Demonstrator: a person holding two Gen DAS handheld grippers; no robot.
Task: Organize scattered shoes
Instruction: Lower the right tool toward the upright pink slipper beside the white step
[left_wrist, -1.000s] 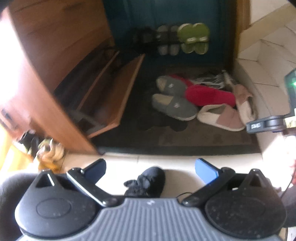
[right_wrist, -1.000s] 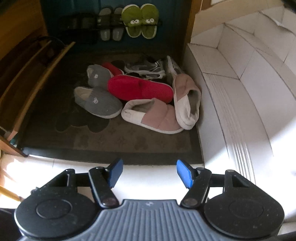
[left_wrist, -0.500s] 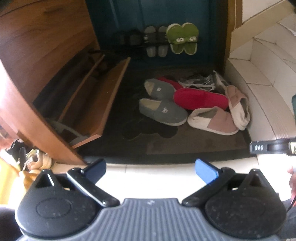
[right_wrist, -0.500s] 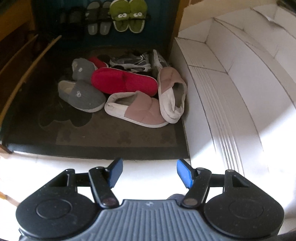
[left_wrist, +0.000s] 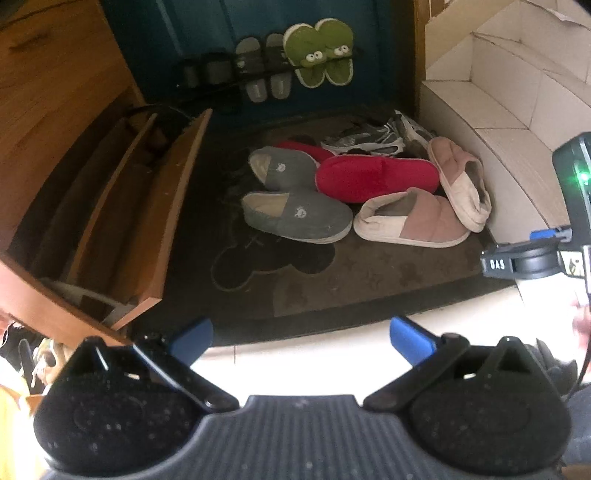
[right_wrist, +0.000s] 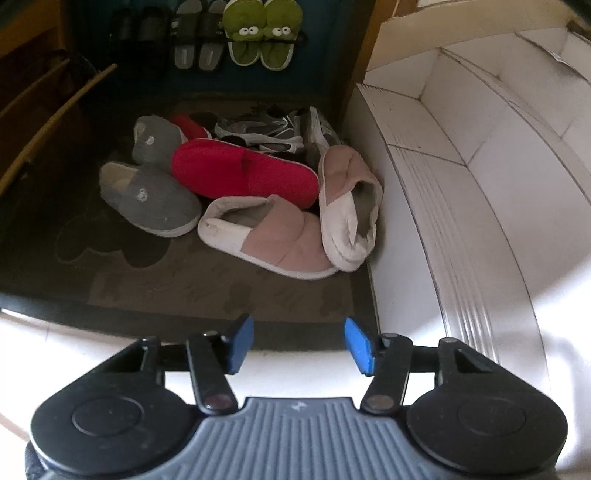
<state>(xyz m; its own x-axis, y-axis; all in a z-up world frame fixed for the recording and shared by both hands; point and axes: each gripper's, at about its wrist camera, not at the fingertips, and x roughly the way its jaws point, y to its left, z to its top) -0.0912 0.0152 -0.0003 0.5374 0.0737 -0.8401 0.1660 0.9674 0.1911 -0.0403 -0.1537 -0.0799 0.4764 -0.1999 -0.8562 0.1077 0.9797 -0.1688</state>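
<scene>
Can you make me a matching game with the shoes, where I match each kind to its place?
Things:
1. frog slippers
2. red slipper
3. pink slipper on its side
4. nearer grey slipper

Places:
A. leaning against the white step
B. hanging on the rack on the blue wall
C. left edge of the pile, on the dark mat
D. middle of the pile

Pairs: 1-B, 2-D, 3-A, 4-C
</scene>
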